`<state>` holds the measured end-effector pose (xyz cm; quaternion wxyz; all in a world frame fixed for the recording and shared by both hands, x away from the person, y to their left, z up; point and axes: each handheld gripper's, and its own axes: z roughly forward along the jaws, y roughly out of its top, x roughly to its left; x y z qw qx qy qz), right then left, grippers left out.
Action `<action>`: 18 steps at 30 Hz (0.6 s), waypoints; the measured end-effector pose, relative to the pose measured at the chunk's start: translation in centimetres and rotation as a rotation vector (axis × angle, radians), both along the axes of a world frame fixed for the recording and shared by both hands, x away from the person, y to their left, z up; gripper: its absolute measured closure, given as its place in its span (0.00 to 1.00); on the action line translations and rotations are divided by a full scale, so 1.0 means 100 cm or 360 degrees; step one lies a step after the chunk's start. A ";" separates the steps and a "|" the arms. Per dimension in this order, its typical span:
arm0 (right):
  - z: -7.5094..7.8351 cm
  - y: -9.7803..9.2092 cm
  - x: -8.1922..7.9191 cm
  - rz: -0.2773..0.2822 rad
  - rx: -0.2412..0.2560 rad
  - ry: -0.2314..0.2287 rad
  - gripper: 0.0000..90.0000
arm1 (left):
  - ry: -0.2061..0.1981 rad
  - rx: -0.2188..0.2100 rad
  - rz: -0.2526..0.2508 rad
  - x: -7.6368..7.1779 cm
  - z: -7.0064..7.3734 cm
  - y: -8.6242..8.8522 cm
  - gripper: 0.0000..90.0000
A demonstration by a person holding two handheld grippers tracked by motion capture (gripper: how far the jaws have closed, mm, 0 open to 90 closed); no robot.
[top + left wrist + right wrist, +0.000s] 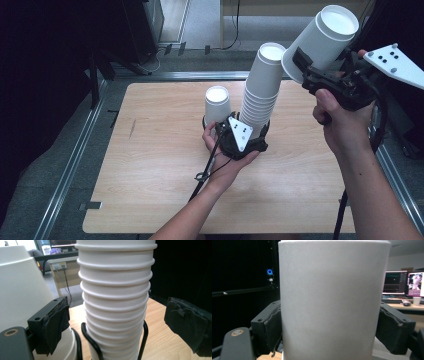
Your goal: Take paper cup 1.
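High view: a single white paper cup (320, 42) rides in the right claw (312, 70), which is clamped on its sides, upside down and tilted, base up and away, mouth toward the stack of paper cups (260, 90) lying below and to its left. That stack stands upright on the bench (150, 200) in a black wire holder (143, 340), between the left claw's (240, 135) spread pads, neither touching. Another inverted cup (218, 102) stands just beside. Right hand (340, 120) is raised high, left hand (227, 155) low

Single cup (218, 103) left of cup stack (261, 90)
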<state>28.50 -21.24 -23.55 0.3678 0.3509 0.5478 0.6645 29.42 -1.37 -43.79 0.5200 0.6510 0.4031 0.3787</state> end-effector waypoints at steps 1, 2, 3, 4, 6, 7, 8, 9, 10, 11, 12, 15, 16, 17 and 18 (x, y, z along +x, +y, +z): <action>-0.001 -0.001 -0.001 -0.0005 -0.0007 0.0003 0.19 | 0.0004 -0.0007 0.0004 -0.002 0.000 0.003 0.07; -0.002 -0.002 -0.003 -0.0017 -0.0020 0.0002 0.19 | 0.0008 -0.0013 0.0005 -0.004 0.000 0.004 0.07; -0.002 -0.003 -0.004 -0.0024 -0.0028 0.0002 0.19 | 0.0006 -0.0016 0.0004 -0.005 0.000 0.006 0.07; -0.003 -0.004 -0.006 -0.0034 -0.0033 0.0000 0.19 | 0.0004 -0.0023 0.0006 -0.007 -0.001 0.009 0.07; -0.006 -0.007 -0.010 -0.0041 -0.0029 0.0003 0.18 | 0.0011 -0.0042 0.0010 -0.011 -0.001 0.016 0.07; -0.009 -0.008 -0.014 -0.0051 -0.0038 0.0004 0.19 | 0.0021 -0.0045 0.0013 -0.013 -0.001 0.018 0.07; -0.011 -0.009 -0.016 -0.0060 -0.0042 0.0004 0.18 | 0.0021 -0.0044 0.0018 -0.013 -0.001 0.020 0.07; -0.012 -0.009 -0.017 -0.0070 -0.0046 0.0009 0.18 | 0.0022 -0.0046 0.0023 -0.014 -0.002 0.022 0.07; -0.014 -0.010 -0.018 -0.0077 -0.0055 0.0006 0.18 | 0.0025 -0.0052 0.0028 -0.015 -0.002 0.024 0.07; -0.016 -0.010 -0.020 -0.0079 -0.0062 0.0013 0.18 | 0.0027 -0.0048 0.0032 -0.017 -0.002 0.027 0.07; -0.019 -0.011 -0.022 -0.0081 -0.0077 0.0027 0.18 | 0.0028 -0.0046 0.0034 -0.018 -0.003 0.028 0.07; -0.026 -0.013 -0.027 -0.0092 -0.0097 0.0044 0.18 | 0.0044 -0.0053 0.0050 -0.021 -0.005 0.036 0.07; -0.028 -0.015 -0.029 -0.0089 -0.0094 0.0042 0.18 | 0.0054 -0.0054 0.0052 -0.023 -0.006 0.039 0.07; -0.031 -0.017 -0.031 -0.0091 -0.0087 0.0043 0.18 | 0.0057 -0.0051 0.0054 -0.024 -0.007 0.040 0.07; -0.032 -0.018 -0.033 -0.0094 -0.0085 0.0042 0.18 | 0.0065 -0.0051 0.0057 -0.025 -0.008 0.042 0.07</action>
